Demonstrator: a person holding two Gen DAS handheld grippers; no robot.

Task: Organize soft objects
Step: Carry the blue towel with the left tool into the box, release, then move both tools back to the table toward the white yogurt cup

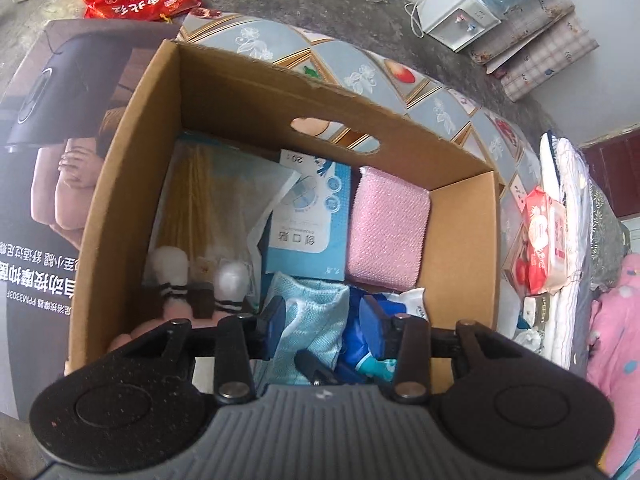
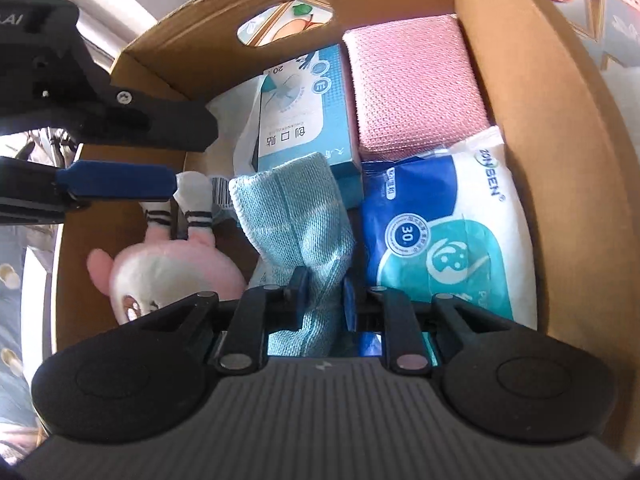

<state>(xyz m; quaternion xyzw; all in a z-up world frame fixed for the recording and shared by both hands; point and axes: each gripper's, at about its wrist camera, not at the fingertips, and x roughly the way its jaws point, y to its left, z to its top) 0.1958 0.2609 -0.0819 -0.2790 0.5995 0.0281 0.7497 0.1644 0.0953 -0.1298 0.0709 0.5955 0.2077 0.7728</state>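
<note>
A cardboard box [image 1: 132, 128] holds soft things. My right gripper [image 2: 322, 294] is shut on a light blue cloth [image 2: 296, 216] that stands bunched in the middle of the box [image 2: 560, 128]. My left gripper [image 1: 326, 328] is open above the same cloth [image 1: 316, 320], nothing between its pads. In the right wrist view it reaches in from the left [image 2: 176, 160], near a pink plush doll [image 2: 172, 268]. A pink sponge cloth [image 2: 416, 80], a blue box of plasters [image 2: 300, 112] and a wet-wipes pack [image 2: 452, 240] lie beside the cloth.
A clear bag of wooden sticks [image 1: 208, 204] lies at the box's left side. A large printed carton [image 1: 48, 140] stands left of it. A red wipes pack [image 1: 544, 240] and bedding [image 1: 580, 208] lie to the right on the patterned tabletop [image 1: 360, 76].
</note>
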